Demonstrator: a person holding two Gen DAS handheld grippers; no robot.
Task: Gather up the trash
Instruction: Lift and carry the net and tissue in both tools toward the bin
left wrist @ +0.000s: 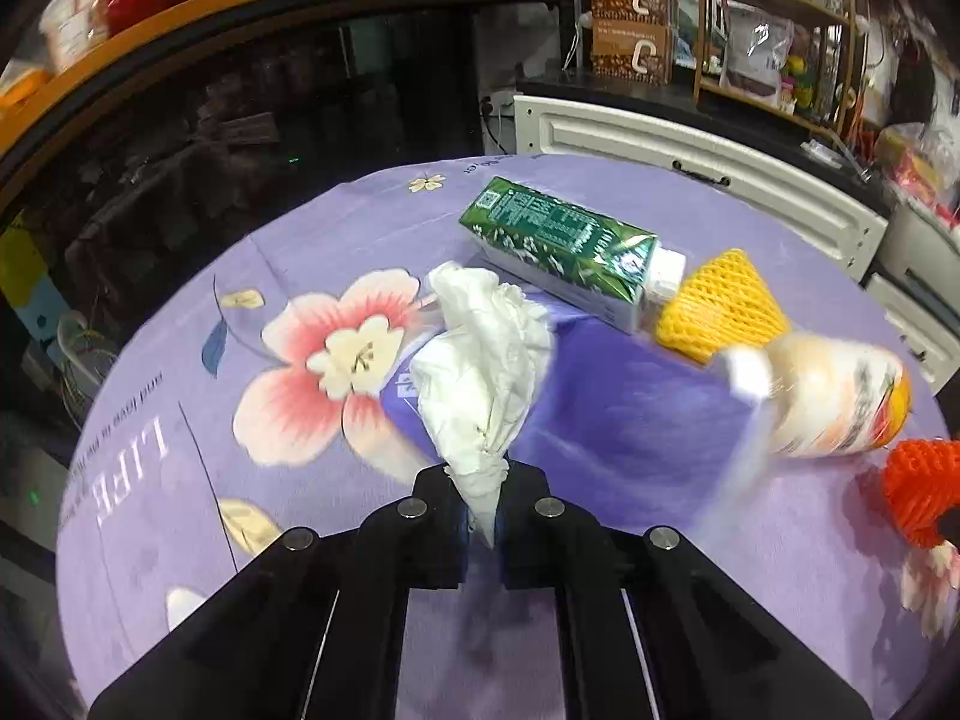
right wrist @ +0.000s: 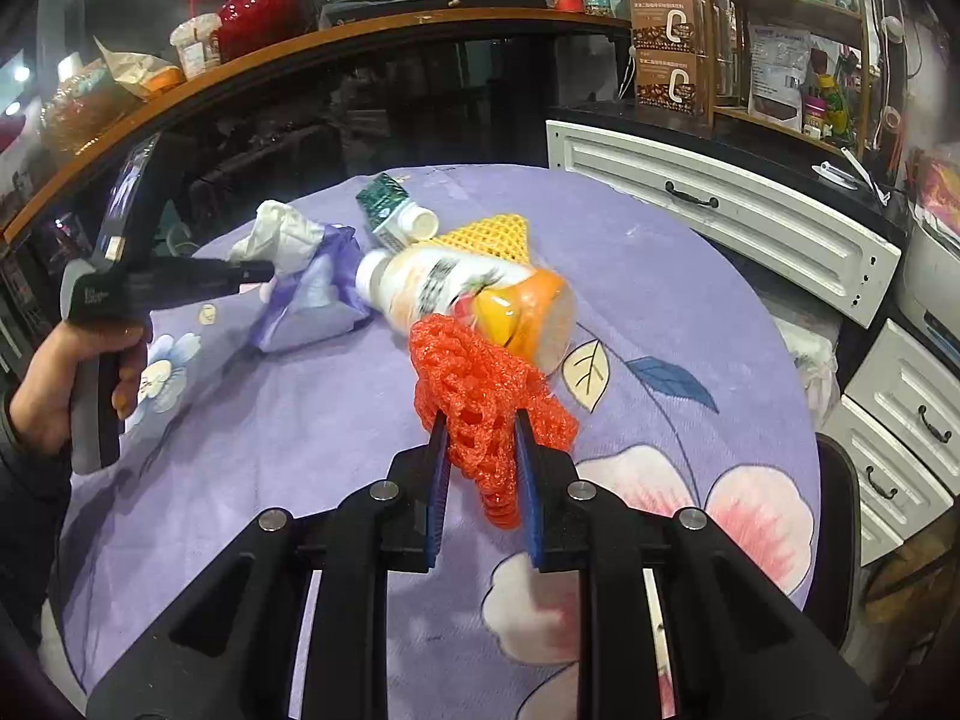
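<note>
Left claw pressed together on the narrow tail of a crumpled white tissue, the wad fanning out ahead of the fingers above the tabletop, which wears a purple cloth printed with big pink flowers. Right claw pinching a red foam fruit net, blue pads squeezing its lower part while the loose upper mesh bulges up ahead of the fingertips. Seen from the right wrist, left claw out at the left edge, gripped by a bare hand, tissue at its tip and a crumpled purple plastic bag just beside it.

Lying near the middle of the cloth: a green drink carton on its side, white cap pointing right, just beside a yellow foam net. Close by, a pale plastic bottle with an orange label (blurred in the left wrist view), on its side, white cap toward the purple bag. Beyond the cloth, white drawers and cluttered shelves.
</note>
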